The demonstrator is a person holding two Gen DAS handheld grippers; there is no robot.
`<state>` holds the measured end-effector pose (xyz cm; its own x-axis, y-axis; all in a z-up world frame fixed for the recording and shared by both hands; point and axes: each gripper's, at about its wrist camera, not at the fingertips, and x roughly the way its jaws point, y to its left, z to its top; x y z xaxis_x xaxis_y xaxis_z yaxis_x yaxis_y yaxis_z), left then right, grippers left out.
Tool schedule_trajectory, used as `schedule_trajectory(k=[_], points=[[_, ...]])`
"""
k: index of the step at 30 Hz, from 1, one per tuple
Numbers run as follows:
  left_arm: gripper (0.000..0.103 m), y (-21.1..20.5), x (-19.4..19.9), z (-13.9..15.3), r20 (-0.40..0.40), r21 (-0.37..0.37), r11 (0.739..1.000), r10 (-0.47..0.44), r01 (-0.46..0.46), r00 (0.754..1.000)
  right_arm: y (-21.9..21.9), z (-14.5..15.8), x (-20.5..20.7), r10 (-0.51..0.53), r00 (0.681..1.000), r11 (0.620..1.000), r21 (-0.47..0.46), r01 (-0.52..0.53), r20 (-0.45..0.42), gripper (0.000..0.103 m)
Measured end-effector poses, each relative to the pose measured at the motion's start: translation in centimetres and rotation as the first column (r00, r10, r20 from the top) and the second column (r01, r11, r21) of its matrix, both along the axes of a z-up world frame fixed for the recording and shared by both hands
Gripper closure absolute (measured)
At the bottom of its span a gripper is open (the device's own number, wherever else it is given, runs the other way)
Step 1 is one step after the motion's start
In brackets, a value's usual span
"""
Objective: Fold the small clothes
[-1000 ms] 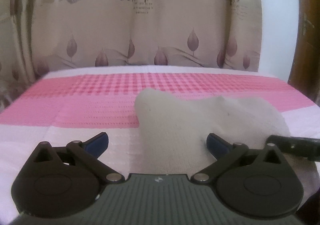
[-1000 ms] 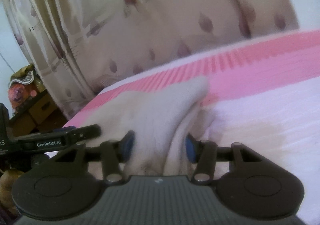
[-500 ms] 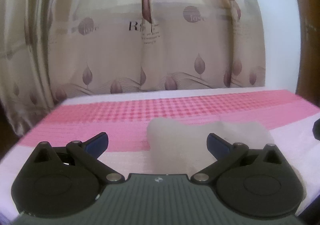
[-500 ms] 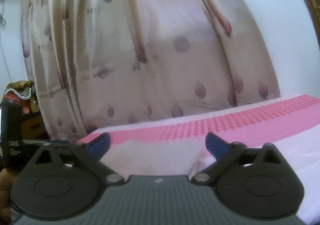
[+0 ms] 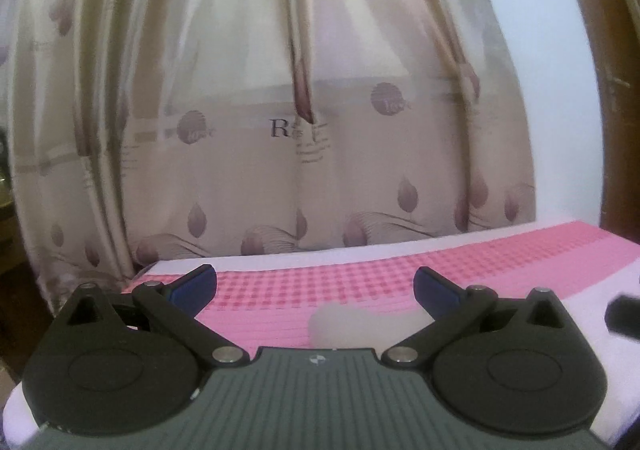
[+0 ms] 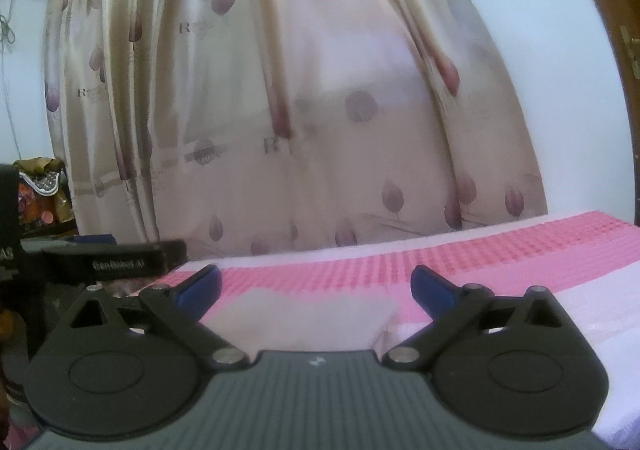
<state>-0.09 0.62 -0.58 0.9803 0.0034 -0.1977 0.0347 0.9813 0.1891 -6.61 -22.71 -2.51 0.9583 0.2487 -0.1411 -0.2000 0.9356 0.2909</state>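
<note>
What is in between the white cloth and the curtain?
In both wrist views, only the bed cover with its pink checked band lies between the white cloth and the curtain.

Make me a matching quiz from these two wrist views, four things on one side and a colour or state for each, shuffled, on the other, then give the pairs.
Things:
1. small cloth
2. bed cover
3. curtain
4. right gripper

Descriptions:
A. beige with purple leaf shapes
B. open, nothing between its blue pads
C. whitish, lying flat on the bed
D. pink checked band beside a pale strip

Pairs: 1-C, 2-D, 3-A, 4-B
</note>
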Motion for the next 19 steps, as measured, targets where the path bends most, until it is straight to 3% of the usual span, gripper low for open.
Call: schedule_trajectory(k=[4, 7, 19], points=[[0.0, 0.3, 0.1, 0.1, -0.045, -0.037, 0.999, -0.02, 0.018, 0.999, -0.1, -0.5, 0.1, -0.002, 1.0, 1.0, -0.004, 0.002, -0.018, 0.001], [0.0, 0.8, 0.6, -0.2, -0.122, -0.079, 0.996, -0.053, 0.044, 0.991, 0.0, -0.7, 0.2, 0.001, 1.0, 1.0, -0.009, -0.001, -0.031, 0.001], [0.0, 1.9, 1.5, -1.1, -0.157, -0.108, 0.994, -0.021, 0.004, 0.987, 0.5, -1.3, 0.5, -0.024, 0.997, 0.999, -0.048, 0.02, -0.078, 0.001]])
